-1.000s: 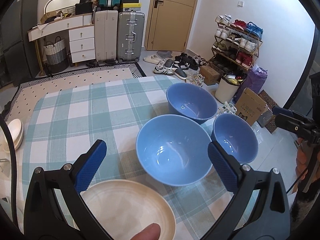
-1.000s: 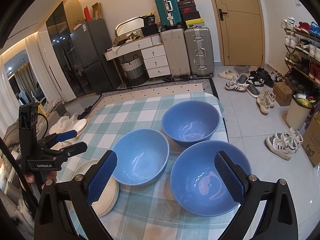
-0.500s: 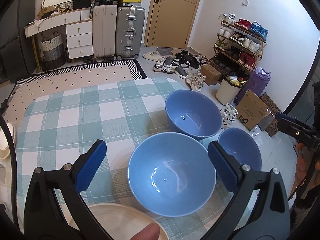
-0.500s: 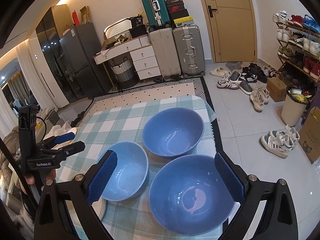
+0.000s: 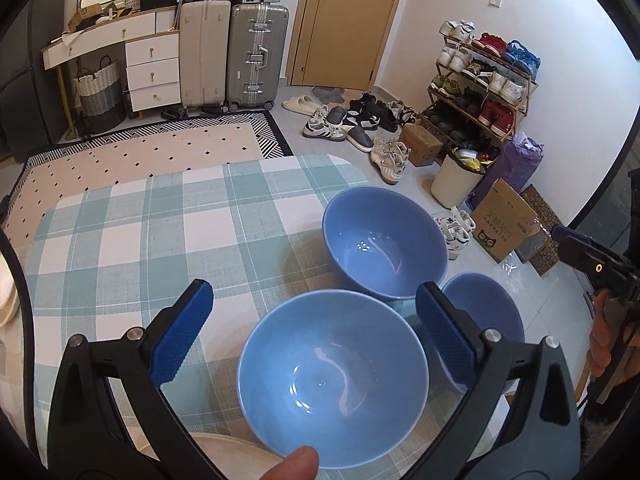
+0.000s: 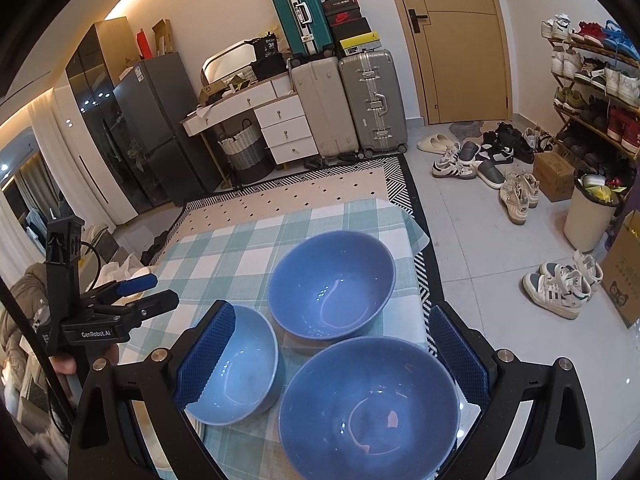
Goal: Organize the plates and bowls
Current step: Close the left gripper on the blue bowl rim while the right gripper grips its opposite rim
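Note:
Three blue bowls stand on a green-checked tablecloth [image 5: 120, 240]. In the left wrist view the near bowl [image 5: 332, 376] lies between the fingers of my open left gripper [image 5: 316, 336]. The far bowl [image 5: 384, 244] and the right bowl [image 5: 484, 312] are beyond it. A cream plate [image 5: 224, 456] shows at the bottom edge. In the right wrist view my open right gripper [image 6: 332, 360] hovers over the right bowl [image 6: 368, 408], with the far bowl [image 6: 332, 284] and the near bowl [image 6: 236, 368] beside it. The left gripper [image 6: 132, 296] also shows there, at the left.
The table edge runs close to the right bowl, with floor, sneakers [image 6: 560, 284] and a cardboard box [image 5: 500, 228] below. Cream plates [image 5: 8, 304] sit off the table's left side. Suitcases [image 5: 232, 52], drawers and a shoe rack [image 5: 480, 80] stand at the back.
Both grippers have moved forward and down over the bowls. The near bowl now sits lower between my left fingers, and the cream plate has slipped to the bottom edge.

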{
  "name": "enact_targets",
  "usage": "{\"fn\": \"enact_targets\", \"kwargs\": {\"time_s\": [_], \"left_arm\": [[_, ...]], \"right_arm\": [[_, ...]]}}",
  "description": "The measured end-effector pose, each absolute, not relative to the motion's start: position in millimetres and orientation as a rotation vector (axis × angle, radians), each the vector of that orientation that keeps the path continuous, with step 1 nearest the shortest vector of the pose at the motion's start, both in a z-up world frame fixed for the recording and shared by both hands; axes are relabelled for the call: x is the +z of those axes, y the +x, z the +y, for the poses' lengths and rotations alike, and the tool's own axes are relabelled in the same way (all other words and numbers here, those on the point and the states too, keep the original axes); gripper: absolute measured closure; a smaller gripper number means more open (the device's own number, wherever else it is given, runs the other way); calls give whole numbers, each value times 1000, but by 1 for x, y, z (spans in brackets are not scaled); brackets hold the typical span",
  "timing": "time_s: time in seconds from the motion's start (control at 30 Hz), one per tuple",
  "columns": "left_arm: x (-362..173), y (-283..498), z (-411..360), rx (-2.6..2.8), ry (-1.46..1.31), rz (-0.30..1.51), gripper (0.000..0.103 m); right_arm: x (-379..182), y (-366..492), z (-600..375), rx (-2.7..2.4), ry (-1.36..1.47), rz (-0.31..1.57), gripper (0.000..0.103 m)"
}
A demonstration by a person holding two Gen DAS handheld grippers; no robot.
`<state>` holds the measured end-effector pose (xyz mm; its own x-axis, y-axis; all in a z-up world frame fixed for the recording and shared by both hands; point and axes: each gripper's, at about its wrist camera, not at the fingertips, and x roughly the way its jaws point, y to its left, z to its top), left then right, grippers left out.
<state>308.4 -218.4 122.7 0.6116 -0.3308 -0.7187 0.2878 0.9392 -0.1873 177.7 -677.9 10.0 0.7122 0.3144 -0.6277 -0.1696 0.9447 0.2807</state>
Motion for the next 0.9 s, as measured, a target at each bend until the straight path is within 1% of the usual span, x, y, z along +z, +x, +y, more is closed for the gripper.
{"fn": "enact_targets", "kwargs": {"time_s": [0.17,0.3,0.9], "left_arm": [[121,324,-227,-354,-54,839,2],[115,336,-234,-351,-44,841,2],[70,393,-268,-347,-27,914,2]], "right_arm": [[3,190,-679,272,206,744,7],[-6,204,-679,267,200,762,12],[-44,264,-681,224,207,856,19]]}}
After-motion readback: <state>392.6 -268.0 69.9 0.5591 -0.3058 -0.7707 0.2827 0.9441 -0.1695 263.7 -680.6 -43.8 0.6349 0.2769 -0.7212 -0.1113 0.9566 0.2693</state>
